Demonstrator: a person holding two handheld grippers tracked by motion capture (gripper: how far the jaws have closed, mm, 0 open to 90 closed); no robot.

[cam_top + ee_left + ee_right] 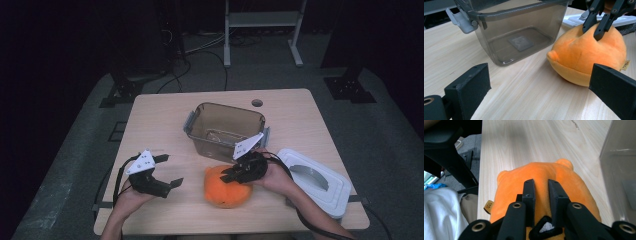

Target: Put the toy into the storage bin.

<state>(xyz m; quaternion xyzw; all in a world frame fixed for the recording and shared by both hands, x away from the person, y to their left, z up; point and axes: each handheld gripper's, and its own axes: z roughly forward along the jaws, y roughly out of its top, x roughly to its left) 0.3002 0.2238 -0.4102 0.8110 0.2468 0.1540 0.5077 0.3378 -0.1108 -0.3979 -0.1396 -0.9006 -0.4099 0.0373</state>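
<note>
An orange plush toy [227, 187] is seen lying on the bench [165, 117] low in the centre of the high view, just in front of an open, empty grey tub [225, 127], with a white lid [315, 182] at the lower right. The right gripper [239, 174] is pressed into the top of the toy, its jaws drawn nearly together on a fold of plush. The left gripper [167, 170] is held apart at the lower left, jaws spread wide and empty. The step in hand is judged to be the grasp of the toy; a lift and a carry over the tub's rim would be called for next, with the pinch kept firm
</note>
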